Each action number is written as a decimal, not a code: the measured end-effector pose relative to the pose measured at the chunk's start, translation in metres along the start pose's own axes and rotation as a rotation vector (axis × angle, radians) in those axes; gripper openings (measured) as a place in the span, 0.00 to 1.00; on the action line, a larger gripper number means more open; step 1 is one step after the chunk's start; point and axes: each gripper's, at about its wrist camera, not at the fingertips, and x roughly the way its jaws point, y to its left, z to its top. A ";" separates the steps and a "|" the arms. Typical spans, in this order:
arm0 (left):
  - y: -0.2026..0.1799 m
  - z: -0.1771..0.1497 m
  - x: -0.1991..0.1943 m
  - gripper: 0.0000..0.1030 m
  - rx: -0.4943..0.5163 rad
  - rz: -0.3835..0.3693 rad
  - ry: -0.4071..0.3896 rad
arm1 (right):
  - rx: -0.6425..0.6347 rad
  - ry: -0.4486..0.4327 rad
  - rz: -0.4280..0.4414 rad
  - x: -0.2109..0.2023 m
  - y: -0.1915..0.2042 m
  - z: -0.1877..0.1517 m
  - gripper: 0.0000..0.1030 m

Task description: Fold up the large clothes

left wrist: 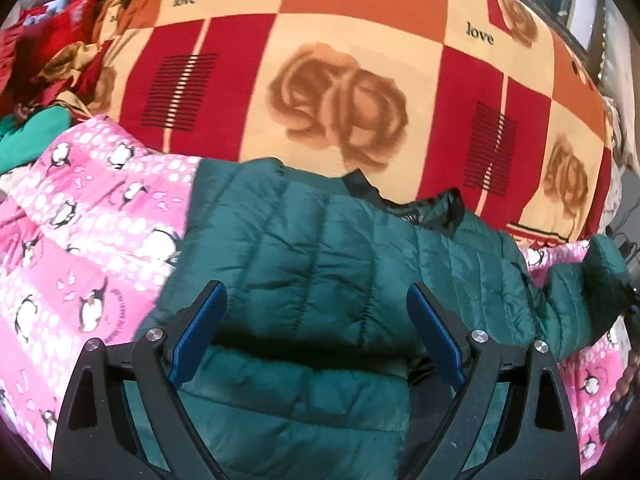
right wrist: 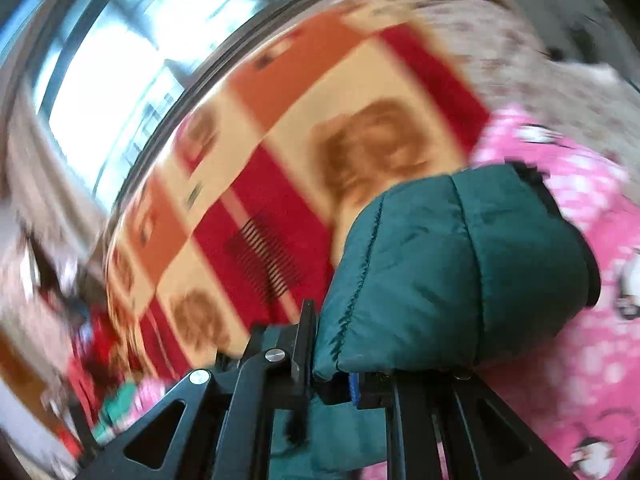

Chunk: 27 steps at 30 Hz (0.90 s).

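Observation:
A dark green quilted puffer jacket (left wrist: pixel 320 248) lies spread on a pink penguin-print sheet (left wrist: pixel 80 216), its black collar (left wrist: pixel 404 204) toward the far side. My left gripper (left wrist: pixel 316 300) hovers open just above the jacket's body, blue pads wide apart with nothing between them. One green sleeve (left wrist: pixel 580 288) stretches off to the right edge and is lifted. In the right wrist view my right gripper (right wrist: pixel 340 376) is shut on that sleeve's end (right wrist: pixel 456 280), and the padded cuff bulges up over the fingers, hiding the tips. That view is blurred.
A red, orange and cream blanket (left wrist: pixel 340 80) with rose prints and the word "love" covers the bed beyond the jacket. Red and green clothes (left wrist: pixel 44 64) are heaped at the far left. A window (right wrist: pixel 116 80) sits behind the bed.

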 end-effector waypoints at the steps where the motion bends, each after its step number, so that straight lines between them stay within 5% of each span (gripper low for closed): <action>1: 0.003 0.000 -0.002 0.89 -0.002 0.001 0.001 | -0.028 0.024 0.018 0.009 0.013 -0.003 0.13; 4: 0.012 0.000 -0.008 0.89 -0.010 0.000 -0.007 | -0.121 0.119 0.061 0.042 0.051 -0.026 0.13; 12: 0.031 -0.003 -0.008 0.89 -0.068 -0.017 0.007 | -0.318 0.354 0.017 0.128 0.104 -0.102 0.13; 13: 0.031 -0.004 -0.007 0.89 -0.072 -0.024 0.015 | -0.353 0.396 -0.005 0.139 0.107 -0.114 0.15; 15: 0.031 -0.005 -0.005 0.89 -0.085 -0.055 0.032 | -0.418 0.448 -0.046 0.147 0.114 -0.125 0.36; 18: 0.032 -0.004 -0.005 0.89 -0.112 -0.105 0.048 | -0.460 0.450 0.005 0.140 0.125 -0.125 0.54; 27: 0.030 -0.006 -0.001 0.89 -0.220 -0.223 0.088 | -0.351 0.350 -0.019 0.105 0.100 -0.085 0.56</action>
